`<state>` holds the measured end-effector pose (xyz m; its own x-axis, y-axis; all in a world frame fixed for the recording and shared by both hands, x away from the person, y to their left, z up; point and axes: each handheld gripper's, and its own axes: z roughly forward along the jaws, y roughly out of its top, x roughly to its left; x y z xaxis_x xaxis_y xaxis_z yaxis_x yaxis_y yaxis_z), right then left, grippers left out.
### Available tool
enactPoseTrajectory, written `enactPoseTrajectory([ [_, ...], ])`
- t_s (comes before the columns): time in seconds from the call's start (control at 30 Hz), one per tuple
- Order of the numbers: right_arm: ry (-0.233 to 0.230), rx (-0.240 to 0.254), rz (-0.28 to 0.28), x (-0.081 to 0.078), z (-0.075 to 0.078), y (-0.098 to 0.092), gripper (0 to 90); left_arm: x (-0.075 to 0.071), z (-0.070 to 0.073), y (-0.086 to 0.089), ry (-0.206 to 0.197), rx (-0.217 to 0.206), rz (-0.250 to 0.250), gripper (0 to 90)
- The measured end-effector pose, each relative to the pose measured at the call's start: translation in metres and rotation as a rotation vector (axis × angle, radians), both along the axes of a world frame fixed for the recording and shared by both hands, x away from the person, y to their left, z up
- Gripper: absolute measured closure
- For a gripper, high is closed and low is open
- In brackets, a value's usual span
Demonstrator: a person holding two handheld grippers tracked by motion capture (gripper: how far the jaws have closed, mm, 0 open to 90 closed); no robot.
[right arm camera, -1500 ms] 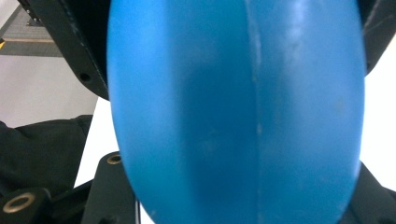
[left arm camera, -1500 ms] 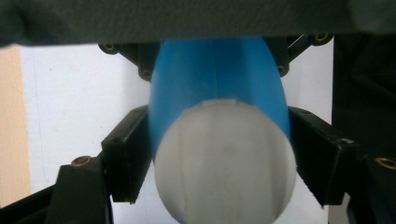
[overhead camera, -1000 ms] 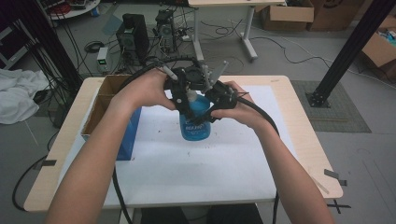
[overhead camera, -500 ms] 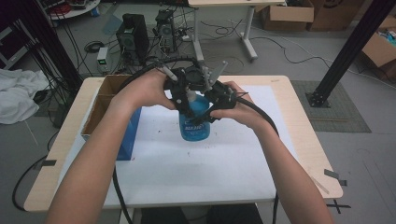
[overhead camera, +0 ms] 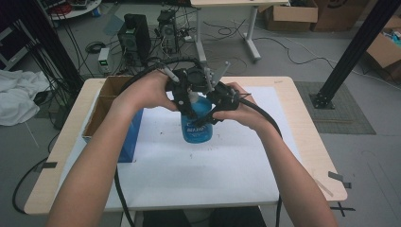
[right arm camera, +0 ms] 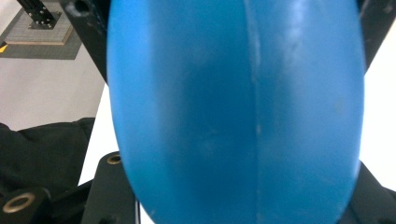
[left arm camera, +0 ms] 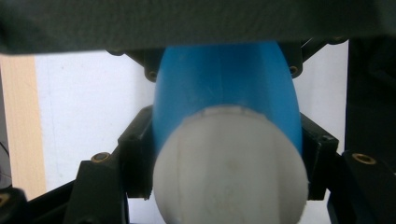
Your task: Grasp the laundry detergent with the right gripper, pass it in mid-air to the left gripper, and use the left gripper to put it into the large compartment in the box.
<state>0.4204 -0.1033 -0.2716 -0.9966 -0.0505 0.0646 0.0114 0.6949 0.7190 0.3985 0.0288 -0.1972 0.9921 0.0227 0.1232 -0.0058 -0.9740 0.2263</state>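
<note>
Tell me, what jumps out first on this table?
A bright blue bottle stands upright mid-table on a white sheet, with the left gripper and right gripper both clamped on its upper part from either side. Its white cap looms close in the left gripper view. An open cardboard box sits at the table's left edge.

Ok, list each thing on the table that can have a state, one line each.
Blue bottle: upright on the white mat, white cap on.
Left gripper: jaws have just been closing, now shut on the bottle's neck beside the cap.
Right gripper: shut on the bottle's body.
Cardboard box: open at the top, at the table's left edge.
</note>
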Motion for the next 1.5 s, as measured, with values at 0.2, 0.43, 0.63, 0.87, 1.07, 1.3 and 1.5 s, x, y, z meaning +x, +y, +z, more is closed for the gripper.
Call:
enactPoseTrajectory([
  [0.2, 0.002, -0.002, -0.004, 0.0, 0.0, 0.0, 44.7, 0.0, 0.0, 0.001, 0.004, -0.007, 0.002, 37.9],
  [0.43, 0.006, 0.0, -0.002, -0.001, 0.0, 0.002, 44.6, 0.0, -0.001, 0.003, 0.006, -0.015, 0.005, 38.0],
  [0.63, 0.002, 0.004, -0.005, -0.001, -0.001, 0.002, 44.0, 0.0, 0.0, 0.003, 0.001, -0.016, 0.011, 38.2],
  [0.87, -0.001, 0.053, -0.048, -0.003, 0.001, -0.003, 24.9, 0.002, 0.001, 0.003, 0.026, -0.008, 0.024, 38.4],
  [1.07, -0.04, 0.04, -0.084, 0.003, 0.003, -0.019, 23.6, 0.003, 0.012, 0.01, 0.038, 0.003, 0.091, 38.4],
  [1.3, -0.073, -0.121, -0.157, 0.007, -0.001, -0.047, 24.2, 0.01, 0.042, 0.032, 0.053, -0.02, 0.31, 38.5],
  [1.5, -0.093, -0.274, -0.215, 0.009, -0.009, -0.075, 24.4, 0.019, 0.069, 0.062, 0.046, -0.045, 0.526, 38.5],
])
